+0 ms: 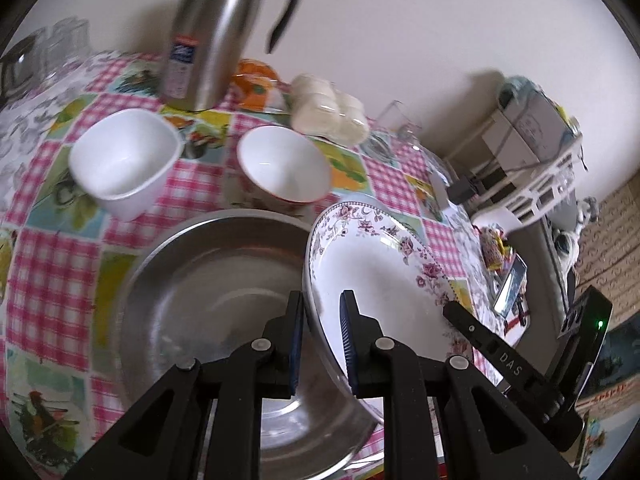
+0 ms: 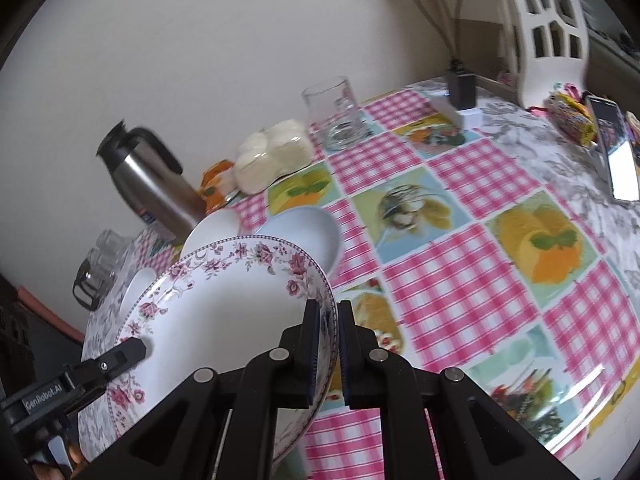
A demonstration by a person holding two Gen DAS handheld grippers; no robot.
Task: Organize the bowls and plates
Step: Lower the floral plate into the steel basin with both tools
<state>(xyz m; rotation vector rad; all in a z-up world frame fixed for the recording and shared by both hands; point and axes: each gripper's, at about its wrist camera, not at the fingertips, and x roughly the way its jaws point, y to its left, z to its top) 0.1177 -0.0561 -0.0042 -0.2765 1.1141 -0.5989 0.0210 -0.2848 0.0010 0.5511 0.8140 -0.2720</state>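
left wrist view: the left gripper (image 1: 322, 300) is clamped on the near rim of a floral plate (image 1: 372, 264), one blue pad inside the rim and the other outside it, the plate held tilted above a patterned tablecloth (image 1: 52, 280). just beside the plate, on the left, a large steel bowl (image 1: 208, 292) sits on the cloth, its rim passing under the plate's edge. beyond them stand two white bowls: a squarish white bowl (image 1: 124, 160) on the left and a round red-rimmed bowl (image 1: 286, 164) on the right, apart from each other. a steel thermos (image 1: 212, 36) with a black handle stands near the wall, with an orange packet (image 1: 254, 80) and a bag of pale rolls (image 1: 328, 106) beside it. the right gripper (image 1: 454, 308) reaches onto the plate's far rim from the right.

right wrist view: the right gripper (image 2: 329, 312) pinches the same floral plate (image 2: 224, 308) at its right edge, the rim squeezed tight between the pads. the left gripper (image 2: 136, 350) holds the opposite edge, so the plate hangs between both tools. behind the plate a shallow white dish (image 2: 308, 232) rests on the tablecloth (image 2: 460, 300), and an empty drinking glass (image 2: 336, 116) stands farther back near the wall. a phone (image 2: 616, 152) lies at the table's far right.
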